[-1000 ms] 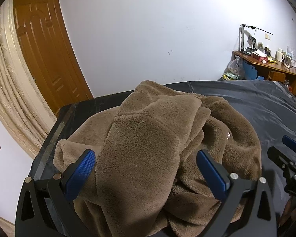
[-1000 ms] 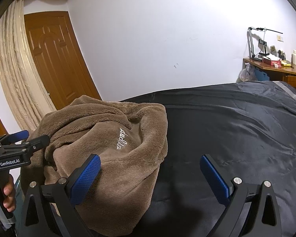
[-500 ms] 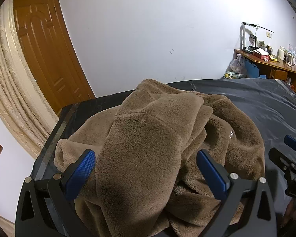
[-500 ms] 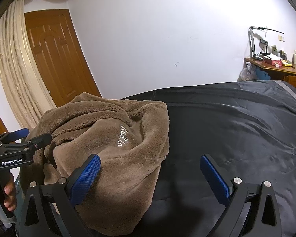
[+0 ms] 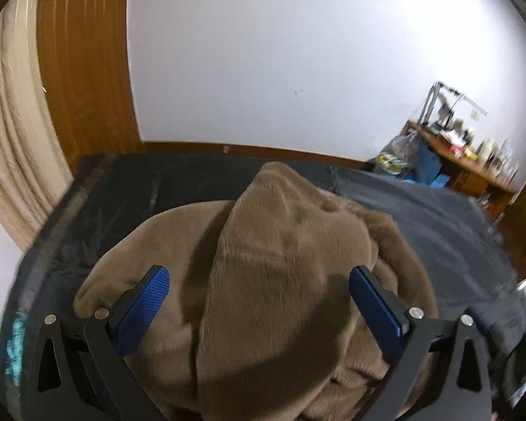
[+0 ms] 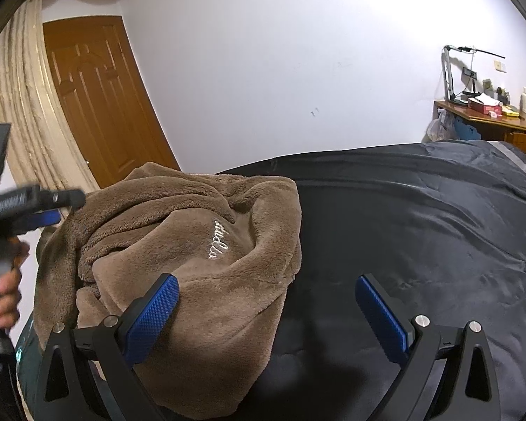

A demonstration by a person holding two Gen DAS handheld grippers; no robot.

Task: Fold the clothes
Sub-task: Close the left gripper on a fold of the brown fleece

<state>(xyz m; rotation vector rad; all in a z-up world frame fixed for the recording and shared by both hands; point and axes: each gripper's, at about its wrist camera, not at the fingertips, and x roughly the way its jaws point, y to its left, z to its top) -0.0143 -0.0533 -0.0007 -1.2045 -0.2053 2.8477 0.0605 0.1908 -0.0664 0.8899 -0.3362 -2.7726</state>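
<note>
Zero folds made: brown fleece garment (image 6: 179, 245) lies heaped on dark bedcover (image 6: 420, 231), my left gripper (image 5: 259, 301) and right gripper (image 6: 266, 308) both spread wide, holding nothing.

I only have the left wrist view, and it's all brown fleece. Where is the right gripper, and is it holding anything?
Observer: The right gripper is open and holds nothing. One finger is in front of the brown fleece garment, the other in front of the dark bed cover.
Operator: Any marking on the fleece that I can't see?
Observer: Yes, white embroidered script on the side facing the right gripper.
Operator: Is there room to spread it out?
Observer: To the garment's right, the right wrist view shows only wrinkled dark cover.
</note>
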